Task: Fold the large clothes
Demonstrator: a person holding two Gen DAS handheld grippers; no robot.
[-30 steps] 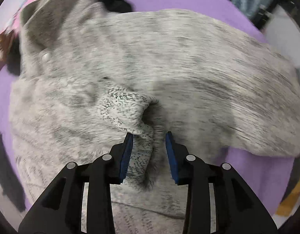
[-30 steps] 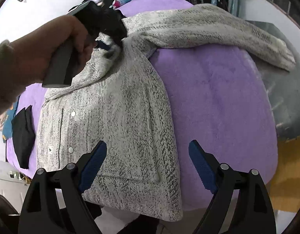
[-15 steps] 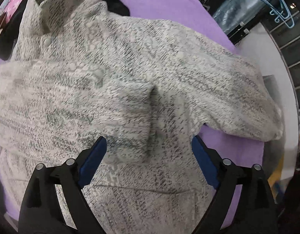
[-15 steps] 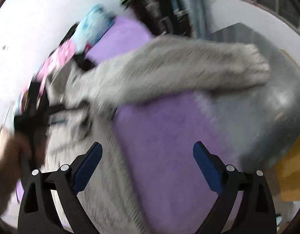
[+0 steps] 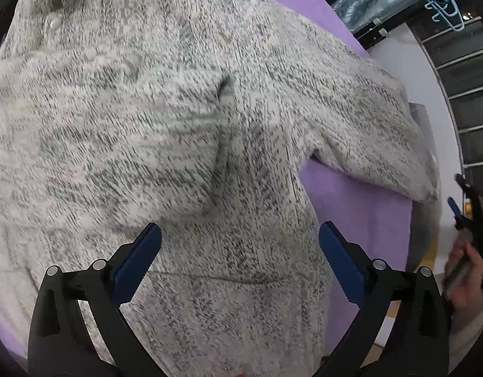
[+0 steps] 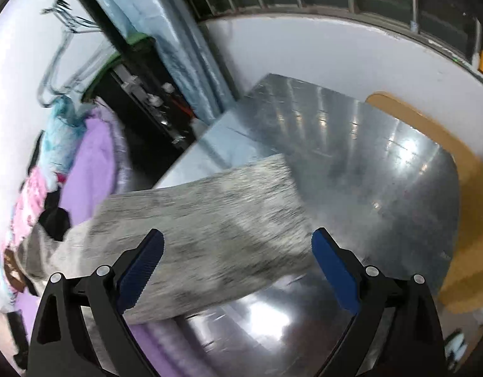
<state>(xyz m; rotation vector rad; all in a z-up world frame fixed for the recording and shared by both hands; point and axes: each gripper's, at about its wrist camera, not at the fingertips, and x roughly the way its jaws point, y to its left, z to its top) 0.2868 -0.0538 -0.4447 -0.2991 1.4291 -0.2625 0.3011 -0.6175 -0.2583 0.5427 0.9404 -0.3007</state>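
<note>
A grey-and-white knit jacket point(image 5: 185, 132) lies spread on a purple blanket point(image 5: 360, 201). One sleeve is folded across its chest; the other sleeve point(image 5: 376, 132) stretches out to the right. My left gripper point(image 5: 238, 251) is open and empty above the jacket's body. My right gripper point(image 6: 238, 257) is open and empty, just above the cuff end of the outstretched sleeve point(image 6: 210, 226), which lies partly on a shiny metal surface point(image 6: 367, 169). The right gripper also shows at the right edge of the left wrist view point(image 5: 461, 207).
Pink and blue fabrics point(image 6: 37, 188) and a dark garment point(image 6: 54, 220) lie at the far end of the blanket. A dark rack point(image 6: 141, 94) and hangers point(image 5: 442, 3) stand beyond it. A wooden floor point(image 6: 461, 220) lies past the metal surface.
My left gripper let go of the folded sleeve, opened wide and pulled back. My right gripper swung right, from over the jacket's hem to the outstretched sleeve's cuff.
</note>
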